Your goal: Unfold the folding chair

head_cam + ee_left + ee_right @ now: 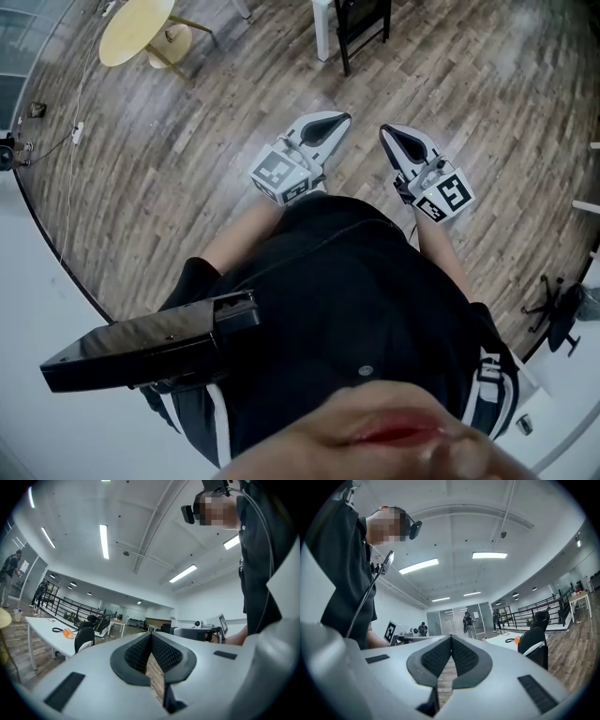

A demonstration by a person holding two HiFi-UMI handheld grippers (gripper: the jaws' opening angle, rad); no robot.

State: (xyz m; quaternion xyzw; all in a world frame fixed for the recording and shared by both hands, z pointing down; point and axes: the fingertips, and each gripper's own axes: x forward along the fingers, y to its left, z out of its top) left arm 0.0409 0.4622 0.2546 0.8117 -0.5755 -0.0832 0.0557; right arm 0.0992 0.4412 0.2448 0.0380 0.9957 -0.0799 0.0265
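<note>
Left gripper point(330, 125): jaws closed, the ribbed pads point(136, 651) meet at the tips, and nothing sits between them. Right gripper point(398, 142): same condition, jaws closed and empty.

Both grippers are held side by side and level in front of the person's torso, over the wooden floor point(187, 159), with the tips pointing forward.

The folding chair point(362, 23), a black frame, stands at the top edge of the head view. It is just beside the leg of a white table point(322, 28) and well apart from both grippers. Whether it is folded cannot be determined.

A round yellow table point(136, 28) stands at upper left.
</note>
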